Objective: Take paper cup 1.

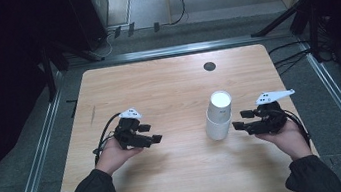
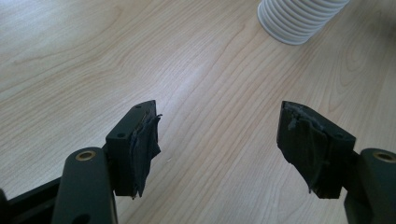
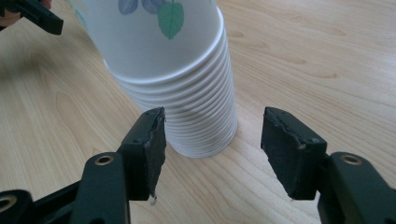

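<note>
On the tabletop [image 1: 156, 83], right of centre, the stack of paper cups [image 1: 218, 115] is being approached by the right gripper [image 1: 242, 120], both grippers' fingers apart and empty, left gripper [image 1: 151, 133] waiting; closing around the stack is judged next.

A tall stack of white paper cups [image 1: 218, 115], nested mouth-down with many ribbed rims showing at its base, stood upright on the light wooden table [image 1: 179, 175]. The outermost cup bore a printed green leaf and bluish petals. The stack sat right of the table's middle, below a small dark round grommet [image 1: 209, 66].
</note>
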`<state>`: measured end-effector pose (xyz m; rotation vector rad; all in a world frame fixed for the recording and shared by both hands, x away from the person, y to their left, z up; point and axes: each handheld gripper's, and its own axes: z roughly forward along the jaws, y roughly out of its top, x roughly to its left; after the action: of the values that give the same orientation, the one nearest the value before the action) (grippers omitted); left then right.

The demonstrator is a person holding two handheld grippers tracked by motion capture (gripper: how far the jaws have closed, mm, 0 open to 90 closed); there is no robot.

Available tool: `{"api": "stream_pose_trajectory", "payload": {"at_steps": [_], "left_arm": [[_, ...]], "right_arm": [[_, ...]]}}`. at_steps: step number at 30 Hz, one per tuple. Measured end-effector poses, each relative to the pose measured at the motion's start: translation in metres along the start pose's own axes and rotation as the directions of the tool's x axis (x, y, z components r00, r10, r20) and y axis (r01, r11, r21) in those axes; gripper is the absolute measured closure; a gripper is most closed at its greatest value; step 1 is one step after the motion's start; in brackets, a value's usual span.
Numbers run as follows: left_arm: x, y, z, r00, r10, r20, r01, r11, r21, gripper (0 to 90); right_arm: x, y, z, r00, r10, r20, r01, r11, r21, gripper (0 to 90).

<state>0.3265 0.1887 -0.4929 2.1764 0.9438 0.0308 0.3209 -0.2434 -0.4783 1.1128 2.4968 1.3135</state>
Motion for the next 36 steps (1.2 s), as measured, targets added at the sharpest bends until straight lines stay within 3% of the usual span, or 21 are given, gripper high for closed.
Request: {"api": "stream_pose_trajectory", "payload": {"at_steps": [4,9,15,24,27,32,36], "left_arm": [[-0.001,0.001,0.0,1.0,0.0,0.001,0.0,1.0,-0.006,29.5],[0.001,0.002,0.0,0.9999,-0.007,0.009,0.007,0.9999,0.008,29.8],[0.0,0.003,-0.001,1.0,0.002,0.009,-0.002,1.0,0.004,29.8],[0.0,0.001,-0.005,0.9993,0.038,0.008,-0.038,0.999,0.023,29.4],[0.0,-0.001,-0.011,0.9992,0.04,0.002,-0.04,0.9992,0.01,29.3],[0.001,-0.001,-0.011,0.9994,0.032,0.012,-0.032,0.9995,0.0,29.3],[-0.002,0.0,-0.011,0.9988,0.045,0.019,-0.045,0.999,-0.002,29.2]], "right_arm": [[0.0,-0.002,0.002,1.0,-0.003,-0.006,0.004,1.0,0.022,44.2],[0.002,-0.002,0.0,0.9999,-0.01,-0.011,0.01,1.0,-0.004,44.9],[0.002,-0.002,-0.002,0.9991,-0.036,-0.02,0.036,0.999,0.02,41.7],[0.003,0.004,-0.01,0.9947,-0.097,-0.036,0.097,0.995,0.002,35.2],[0.002,0.013,-0.017,0.9939,-0.095,-0.056,0.094,0.995,-0.014,33.8],[0.002,0.028,-0.025,0.9842,-0.158,-0.08,0.161,0.986,0.037,31.8],[0.003,0.046,-0.032,0.9779,-0.19,-0.088,0.194,0.98,0.043,30.0]]}}
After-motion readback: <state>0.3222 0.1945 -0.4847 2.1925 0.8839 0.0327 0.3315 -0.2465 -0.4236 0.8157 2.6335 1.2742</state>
